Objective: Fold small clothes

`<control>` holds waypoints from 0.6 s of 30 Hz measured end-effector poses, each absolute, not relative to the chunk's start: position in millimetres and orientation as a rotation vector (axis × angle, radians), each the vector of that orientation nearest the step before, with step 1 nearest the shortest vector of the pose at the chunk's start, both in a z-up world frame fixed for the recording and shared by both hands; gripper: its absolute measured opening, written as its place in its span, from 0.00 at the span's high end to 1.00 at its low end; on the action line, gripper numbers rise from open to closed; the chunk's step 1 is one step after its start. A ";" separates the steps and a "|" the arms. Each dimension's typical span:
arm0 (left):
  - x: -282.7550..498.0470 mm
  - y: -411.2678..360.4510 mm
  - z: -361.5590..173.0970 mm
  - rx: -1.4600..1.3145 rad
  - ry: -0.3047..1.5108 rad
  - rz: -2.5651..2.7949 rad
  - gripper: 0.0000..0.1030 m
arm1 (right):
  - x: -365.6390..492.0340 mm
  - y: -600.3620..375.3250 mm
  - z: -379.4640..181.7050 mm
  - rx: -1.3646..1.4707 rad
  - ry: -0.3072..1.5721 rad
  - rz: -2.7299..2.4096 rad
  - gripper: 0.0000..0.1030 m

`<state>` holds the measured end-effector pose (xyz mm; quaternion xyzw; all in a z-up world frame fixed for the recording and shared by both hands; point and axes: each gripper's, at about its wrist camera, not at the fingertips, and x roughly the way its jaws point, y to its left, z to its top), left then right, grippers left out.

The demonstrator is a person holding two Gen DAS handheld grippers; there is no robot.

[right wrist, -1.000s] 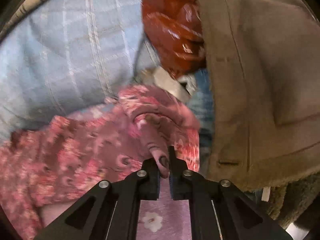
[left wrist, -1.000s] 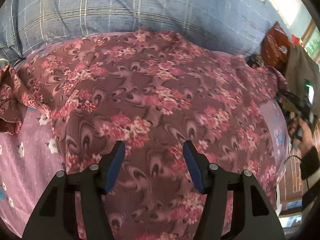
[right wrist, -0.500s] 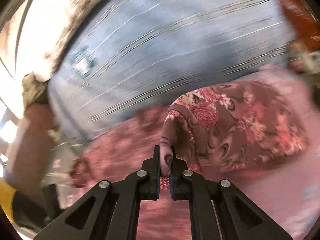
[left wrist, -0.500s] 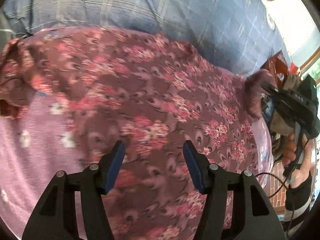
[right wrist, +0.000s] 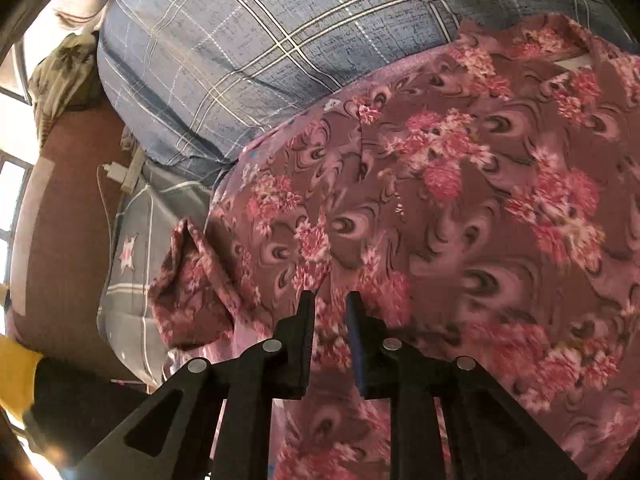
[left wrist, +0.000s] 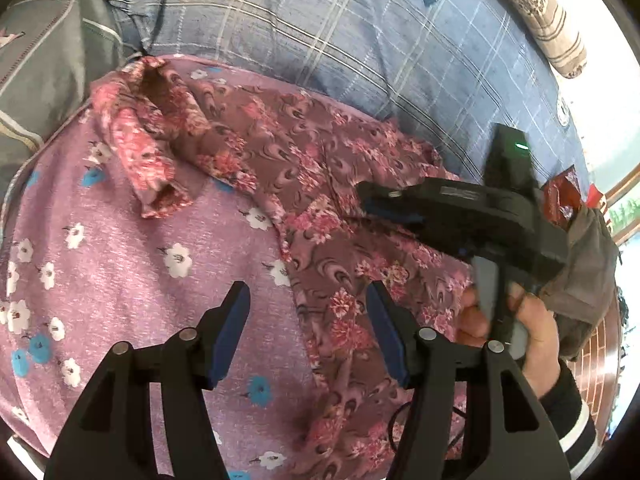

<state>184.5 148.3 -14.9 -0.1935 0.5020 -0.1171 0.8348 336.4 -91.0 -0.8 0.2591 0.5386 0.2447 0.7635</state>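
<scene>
The floral garment [left wrist: 304, 184] lies spread on a mauve flowered sheet [left wrist: 120, 264], its far edge against a blue plaid pillow [left wrist: 320, 32]. At the left of the left wrist view one sleeve [left wrist: 156, 148] is folded back on itself, its cuff resting on the bare sheet. The garment's long edge runs down the middle of this view, passing between the tips of the left gripper [left wrist: 308, 300]. That gripper stands wide with nothing between its blue pads; it hangs above the cloth, tilted downward, with its left finger over the sheet and its right finger over the fabric.

Further right in the same view, the right gripper [left wrist: 370, 200] reaches in from the side with its tips low over the middle of the garment. A bare hand [left wrist: 520, 320] grips its handle, a dark sleeve with a white band at the wrist.

In the right wrist view the garment [right wrist: 460, 220] fills most of the frame, with the folded sleeve [right wrist: 192, 288] at the left near a grey star-print cloth [right wrist: 132, 248]. The right gripper [right wrist: 330, 300] has just been opening; its jaws stand narrowly apart, and the pads press on nothing, the fabric lying below them.
</scene>
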 end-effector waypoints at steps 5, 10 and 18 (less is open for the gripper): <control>211.0 112.0 -27.4 -0.406 1.124 -0.317 0.32 | 295.6 -206.2 33.3 0.605 0.963 0.424 0.53; 251.9 53.1 -51.2 -0.475 1.216 -0.398 0.27 | 251.1 -350.5 29.1 0.778 0.865 0.186 0.52; 311.1 26.2 -61.9 -0.556 1.203 -0.323 0.99 | 201.0 -421.7 -28.6 1.185 0.829 0.250 0.47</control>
